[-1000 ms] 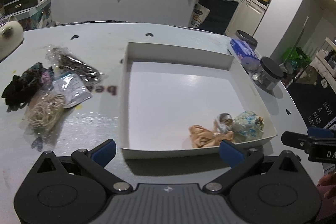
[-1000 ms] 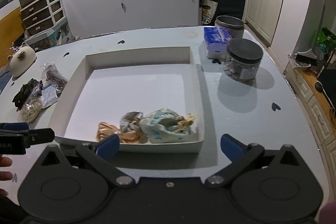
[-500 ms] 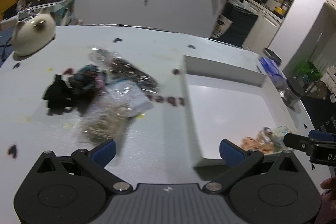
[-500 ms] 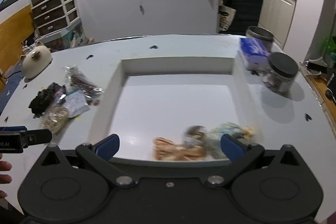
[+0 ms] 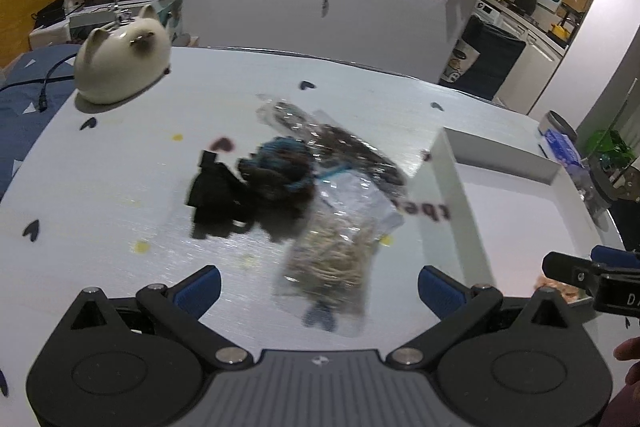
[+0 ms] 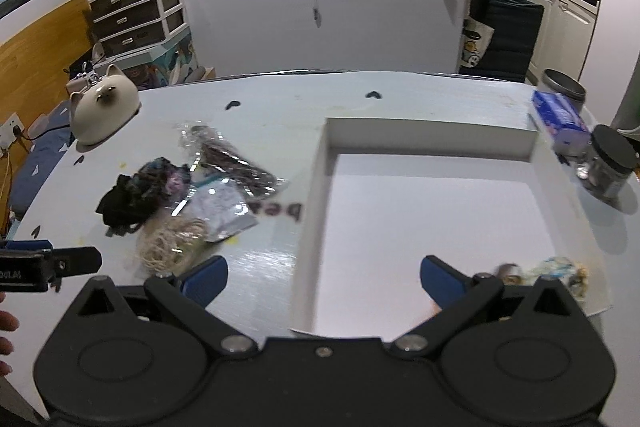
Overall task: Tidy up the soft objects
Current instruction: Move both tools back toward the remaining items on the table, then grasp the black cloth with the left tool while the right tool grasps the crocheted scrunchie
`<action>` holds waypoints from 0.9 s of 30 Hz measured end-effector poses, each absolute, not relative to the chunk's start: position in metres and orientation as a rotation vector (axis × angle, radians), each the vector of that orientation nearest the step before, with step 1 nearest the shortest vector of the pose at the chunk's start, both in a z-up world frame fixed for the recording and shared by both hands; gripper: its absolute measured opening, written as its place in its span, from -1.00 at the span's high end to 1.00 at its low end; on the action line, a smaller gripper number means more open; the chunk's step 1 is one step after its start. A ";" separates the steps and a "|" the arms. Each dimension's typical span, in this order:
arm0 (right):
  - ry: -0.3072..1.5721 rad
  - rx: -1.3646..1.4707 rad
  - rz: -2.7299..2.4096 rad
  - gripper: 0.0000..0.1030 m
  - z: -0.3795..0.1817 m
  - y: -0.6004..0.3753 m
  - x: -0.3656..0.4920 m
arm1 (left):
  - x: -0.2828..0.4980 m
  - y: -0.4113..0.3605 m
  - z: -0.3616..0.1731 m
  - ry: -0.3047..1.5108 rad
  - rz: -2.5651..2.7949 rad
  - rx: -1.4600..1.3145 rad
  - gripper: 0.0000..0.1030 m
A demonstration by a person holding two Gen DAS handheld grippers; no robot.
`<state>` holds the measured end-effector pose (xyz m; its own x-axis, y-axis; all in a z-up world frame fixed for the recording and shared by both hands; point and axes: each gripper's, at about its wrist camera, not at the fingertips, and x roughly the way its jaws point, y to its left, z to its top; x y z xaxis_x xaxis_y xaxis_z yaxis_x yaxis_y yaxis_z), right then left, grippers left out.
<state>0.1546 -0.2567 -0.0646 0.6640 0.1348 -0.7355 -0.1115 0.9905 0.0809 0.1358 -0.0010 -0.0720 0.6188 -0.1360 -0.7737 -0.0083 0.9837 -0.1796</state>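
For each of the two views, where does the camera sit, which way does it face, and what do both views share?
Left wrist: on the left gripper, open, facing the pile of soft objects; the right gripper's finger and a fingertip show at right.
Right wrist: on the right gripper, open, facing the white tray; the left gripper's finger shows at left.
Shared: pile, tray, cat-shaped ornament.

Upside-down dark letters, seemingly "bea", are printed on the table (image 6: 276, 209) beside the tray (image 6: 320, 163); nothing else can be read.
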 end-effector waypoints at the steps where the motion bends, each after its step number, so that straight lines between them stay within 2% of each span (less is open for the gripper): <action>1: 0.832 0.029 0.139 -1.00 -0.065 -0.250 0.156 | 0.138 0.006 -0.073 0.903 -0.071 -0.173 -1.00; 15: 0.806 -0.010 0.152 -1.00 -0.063 -0.192 0.185 | 0.177 0.076 -0.085 0.879 -0.006 -0.233 -1.00; 18: 0.806 -0.013 0.154 -1.00 -0.062 -0.184 0.195 | 0.188 0.081 -0.089 0.868 0.003 -0.214 -0.89; 20: 0.807 -0.014 0.158 -1.00 -0.061 -0.178 0.201 | 0.196 0.084 -0.094 0.863 0.010 -0.204 -0.72; 27: 0.825 -0.025 0.180 -1.00 -0.064 -0.160 0.221 | 0.226 0.093 -0.115 0.895 0.032 -0.258 -0.45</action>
<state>0.2207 -0.1602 -0.0635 0.6639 0.1495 -0.7327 -0.1693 0.9844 0.0475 0.2260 0.0934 -0.1151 0.6269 -0.0802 -0.7749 -0.1347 0.9686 -0.2092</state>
